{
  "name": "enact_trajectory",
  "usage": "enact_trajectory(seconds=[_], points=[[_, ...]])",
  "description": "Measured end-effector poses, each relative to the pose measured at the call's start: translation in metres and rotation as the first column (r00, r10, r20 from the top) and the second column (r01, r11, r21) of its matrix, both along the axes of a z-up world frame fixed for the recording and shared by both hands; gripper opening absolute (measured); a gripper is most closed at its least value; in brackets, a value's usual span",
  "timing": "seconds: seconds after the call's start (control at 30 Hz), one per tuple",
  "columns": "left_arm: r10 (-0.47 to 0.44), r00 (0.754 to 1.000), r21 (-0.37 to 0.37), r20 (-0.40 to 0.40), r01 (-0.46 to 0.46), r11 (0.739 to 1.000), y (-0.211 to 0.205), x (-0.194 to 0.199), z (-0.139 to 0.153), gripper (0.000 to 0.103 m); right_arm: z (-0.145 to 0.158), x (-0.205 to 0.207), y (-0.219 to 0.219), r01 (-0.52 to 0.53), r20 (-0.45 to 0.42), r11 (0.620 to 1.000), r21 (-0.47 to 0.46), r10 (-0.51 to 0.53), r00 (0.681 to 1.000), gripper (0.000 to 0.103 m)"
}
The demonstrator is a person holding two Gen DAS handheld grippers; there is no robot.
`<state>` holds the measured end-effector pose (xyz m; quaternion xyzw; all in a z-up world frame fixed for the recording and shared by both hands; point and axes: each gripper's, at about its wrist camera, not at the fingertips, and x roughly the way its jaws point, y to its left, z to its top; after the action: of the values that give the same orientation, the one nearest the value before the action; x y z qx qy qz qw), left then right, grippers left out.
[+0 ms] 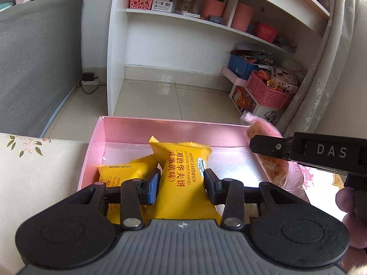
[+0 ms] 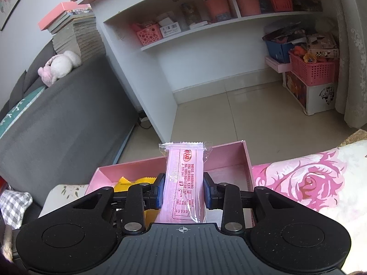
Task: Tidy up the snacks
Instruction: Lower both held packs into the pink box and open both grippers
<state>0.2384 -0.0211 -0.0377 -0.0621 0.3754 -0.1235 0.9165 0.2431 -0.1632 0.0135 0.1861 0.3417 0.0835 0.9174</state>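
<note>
A: Nearest the left camera, the left gripper is clamped on a yellow pack, standing tilted in the pink box.

B: And under it?

A: A second yellow pack, lying flat by the box's left wall.

B: My right view shows only yellow corners there, behind the left finger. Up close, the right gripper has a pink pack between its pads, upright above the box. The left pad touches the wrapper. At the right pad I cannot tell, so grip or release is unclear.

A: From my side the pack looks blurred over the box's right far corner, and the filling shows orange through the wrapper. Your view hides that.

B: Mine shows a rose-print cloth beside the box's right wall.
</note>
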Motion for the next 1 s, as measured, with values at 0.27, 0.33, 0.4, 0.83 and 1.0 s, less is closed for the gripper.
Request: enact_trajectory(seconds=[0.27, 0.33, 0.4, 0.83, 1.0], points=[[-0.011, 1.0, -0.029, -0.011, 0.011, 1.0, 0.003, -0.007, 0.003, 0.057, 0.014, -0.011, -0.009, 0.026, 0.002, 0.999, 0.022, -0.026, 1.0, 0.064], [-0.026, 1.0, -0.025, 0.0, 0.026, 0.999, 0.004, -0.013, 0.008, 0.062, 0.018, -0.015, -0.01, 0.025, -0.005, 1.0, 0.019, -0.025, 1.0, 0.068], [-0.035, 0.999, -0.019, 0.004, 0.035, 0.999, 0.005, -0.017, 0.012, 0.069, 0.021, -0.02, -0.008, 0.022, -0.013, 1.0, 0.007, -0.022, 1.0, 0.07], [-0.064, 0.998, -0.008, 0.0, 0.064, 0.998, 0.027, -0.066, 0.036, 0.099, 0.048, -0.081, -0.003, 0.032, -0.02, 0.999, -0.038, -0.033, 0.999, 0.091], [-0.053, 0.998, -0.007, -0.02, 0.052, 0.999, 0.037, -0.086, 0.037, 0.102, 0.054, -0.108, -0.002, 0.035, -0.02, 0.998, -0.043, -0.036, 0.999, 0.094]])
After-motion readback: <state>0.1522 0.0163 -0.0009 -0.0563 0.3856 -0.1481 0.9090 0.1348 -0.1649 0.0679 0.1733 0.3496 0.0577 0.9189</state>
